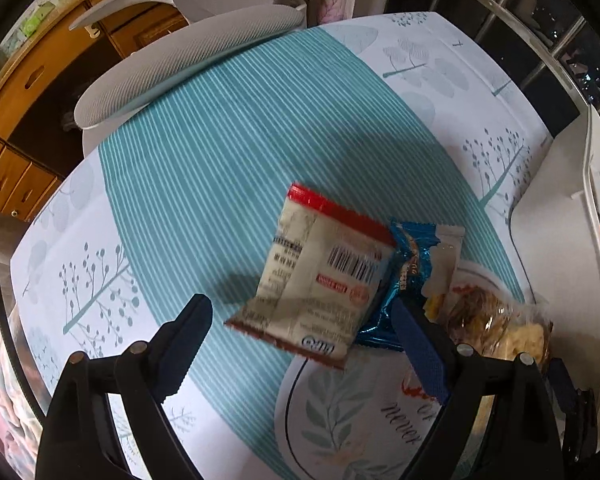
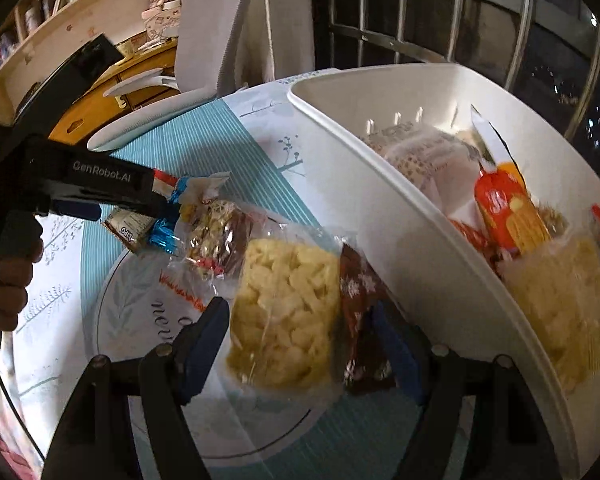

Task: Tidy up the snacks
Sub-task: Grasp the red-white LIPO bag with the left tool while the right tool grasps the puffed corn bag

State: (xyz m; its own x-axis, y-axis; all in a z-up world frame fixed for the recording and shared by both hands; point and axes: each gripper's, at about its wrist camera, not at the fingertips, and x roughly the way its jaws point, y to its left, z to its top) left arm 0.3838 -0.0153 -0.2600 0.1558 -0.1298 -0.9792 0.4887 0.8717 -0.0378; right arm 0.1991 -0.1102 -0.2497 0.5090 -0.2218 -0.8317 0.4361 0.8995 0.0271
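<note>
My left gripper (image 1: 300, 312) is open, its fingers on either side of a white snack packet with red ends (image 1: 320, 276) lying on the table. A blue foil packet (image 1: 400, 276) lies just right of it, against the right finger. My right gripper (image 2: 300, 332) is open around a clear bag of yellow puffed snacks (image 2: 284, 304), with a dark red packet (image 2: 360, 320) by its right finger. A white basket (image 2: 400, 240) at right holds several snack packs, including an orange packet (image 2: 504, 212). The left gripper also shows in the right wrist view (image 2: 156, 200).
The table has a teal striped and leaf-print cloth (image 1: 220, 140). A clear bag of brown snacks (image 2: 220, 236) lies between the two grippers. A grey chair (image 1: 188, 68) stands at the table's far edge. A wooden cabinet (image 1: 28, 80) is behind, and window bars (image 2: 420, 20) at right.
</note>
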